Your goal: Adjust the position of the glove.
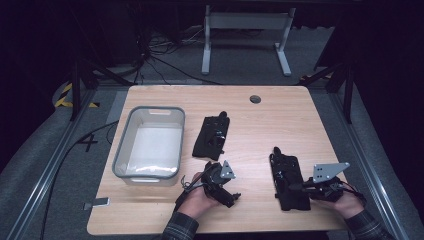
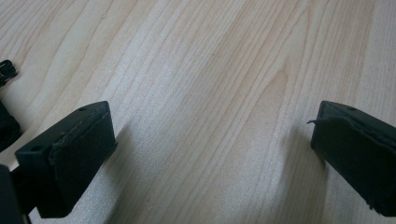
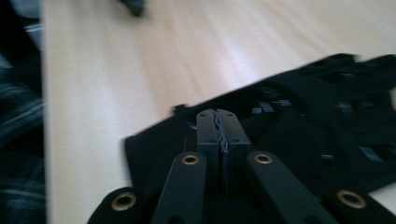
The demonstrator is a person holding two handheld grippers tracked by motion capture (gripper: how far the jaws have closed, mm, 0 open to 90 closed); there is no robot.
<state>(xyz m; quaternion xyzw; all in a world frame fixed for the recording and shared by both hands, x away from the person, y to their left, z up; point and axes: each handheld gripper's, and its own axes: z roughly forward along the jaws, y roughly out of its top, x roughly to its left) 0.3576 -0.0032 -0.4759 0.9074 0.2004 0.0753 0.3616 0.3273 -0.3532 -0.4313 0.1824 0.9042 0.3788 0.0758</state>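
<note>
Black fabric gloves, two of them, lie on the wood table [image 1: 280, 105]. Landmark: grey bin [image 1: 150, 142], empty as far as can be seen. Far glove [image 1: 212, 137] lies just right of the bin. Near glove [image 1: 289, 181] lies well right of the bin, toward the table's front edge.

Step in hand, as I judge it: picking up the near glove, likely for the bin. Right gripper [image 1: 300, 186] sits at that glove's near right edge. In the right gripper view the right gripper [image 3: 218, 122] has its jaws pressed together over the black cloth. A thin ragged line shows between the pads, maybe a pinched fold of glove, but the frame is blurred and I can't tell if cloth is really caught. So: closed, touching or just above the glove, grip unconfirmed.

Left gripper [image 1: 235, 197] rests between bin and near glove, nearer the front edge than the bin. In its own view the left gripper [image 2: 212, 140] has its jaws wide apart over bare wood, nothing between them, holding nothing. A bit of dark item shows at that view's left edge.

Next move calls for: lift to check the glove comes up, then carry it left across the table to the bin and open. If it slips, re-pinch a thicker fold.
</note>
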